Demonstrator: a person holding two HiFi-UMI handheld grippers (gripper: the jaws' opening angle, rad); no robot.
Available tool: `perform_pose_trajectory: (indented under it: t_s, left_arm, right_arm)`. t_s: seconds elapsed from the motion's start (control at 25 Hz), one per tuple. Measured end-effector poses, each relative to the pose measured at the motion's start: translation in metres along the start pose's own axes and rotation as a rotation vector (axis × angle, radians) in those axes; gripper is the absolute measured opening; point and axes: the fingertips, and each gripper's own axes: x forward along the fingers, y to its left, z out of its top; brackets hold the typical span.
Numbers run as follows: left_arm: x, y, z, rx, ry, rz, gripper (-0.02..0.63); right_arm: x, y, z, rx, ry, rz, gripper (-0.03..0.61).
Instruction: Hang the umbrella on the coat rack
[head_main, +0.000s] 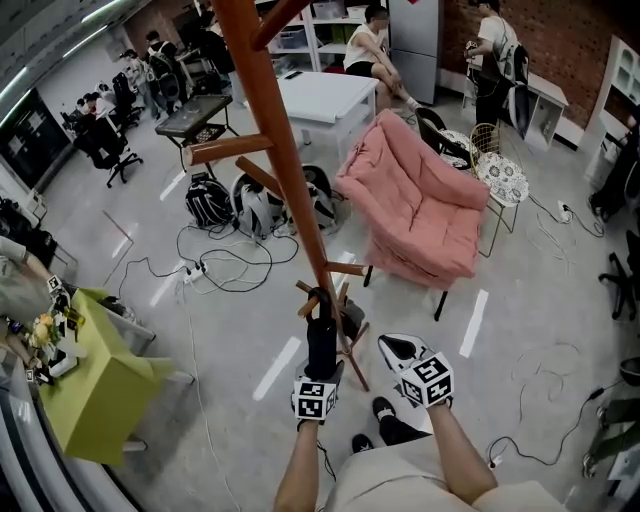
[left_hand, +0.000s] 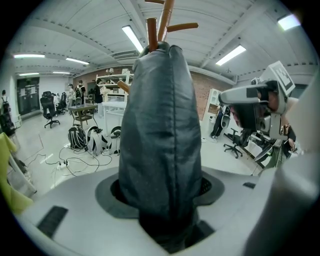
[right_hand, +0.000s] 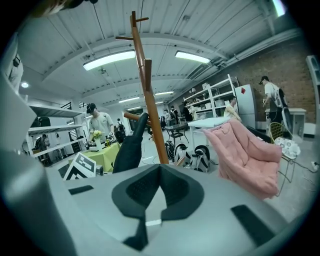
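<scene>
My left gripper (head_main: 318, 385) squeezes the folded black cloth umbrella (head_main: 321, 335) upright beside the tall brown wooden coat rack (head_main: 285, 150), I think to reach a peg, and my right gripper (head_main: 402, 350) is closed and empty.

The umbrella (head_main: 321, 340) is black, the coat rack (head_main: 281, 140) orange-brown, the armchair (head_main: 420, 205) pink, the table (head_main: 100, 400) at lower left yellow-green.

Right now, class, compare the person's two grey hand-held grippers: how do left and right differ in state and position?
The left gripper is clamped on the black folded umbrella; the right gripper has its jaws together on nothing. The left gripper holds the umbrella close beside the lower part of the brown wooden coat rack; the right gripper sits off to the side, clear of it. Both carry a cube with square markers.
</scene>
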Motion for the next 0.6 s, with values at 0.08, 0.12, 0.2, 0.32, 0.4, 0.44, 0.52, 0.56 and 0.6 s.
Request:
perform_pose_trajectory:
  t_s: [0.08, 0.12, 0.2, 0.32, 0.4, 0.44, 0.52, 0.56, 0.6]
  left_arm:
    - [0.001, 0.000, -0.001, -0.001, 0.001, 0.004, 0.265]
    - [0.001, 0.000, -0.001, -0.001, 0.000, 0.007, 0.265]
    - [0.003, 0.000, 0.000, -0.003, -0.003, 0.014, 0.265]
    - [0.005, 0.002, 0.001, -0.002, -0.005, 0.025, 0.265]
    - [0.006, 0.003, 0.000, 0.000, -0.002, 0.030, 0.268]
    - [0.006, 0.003, 0.000, 0.000, -0.001, 0.028, 0.269]
    - [0.009, 0.001, 0.000, 0.004, 0.002, 0.019, 0.272]
    - [0.011, 0.001, -0.001, 0.008, 0.005, 0.018, 0.273]
    - [0.012, 0.002, -0.001, 0.010, 0.008, 0.021, 0.275]
  right_arm:
    - [0.000, 0.002, 0.002, -0.005, -0.001, 0.007, 0.003]
    - [0.000, 0.002, 0.001, -0.006, 0.000, 0.007, 0.003]
    - [0.000, 0.001, 0.001, -0.013, 0.005, 0.002, 0.003]
    - [0.000, 0.002, 0.005, -0.027, 0.001, 0.005, 0.003]
    - [0.000, 0.003, 0.007, -0.030, -0.001, 0.009, 0.003]
    - [0.000, 0.003, 0.007, -0.031, 0.001, 0.009, 0.003]
    - [0.000, 0.001, 0.006, -0.029, 0.002, 0.010, 0.003]
    - [0.000, 0.000, 0.005, -0.030, 0.003, 0.011, 0.003]
    - [0.000, 0.000, 0.004, -0.031, 0.003, 0.011, 0.003]
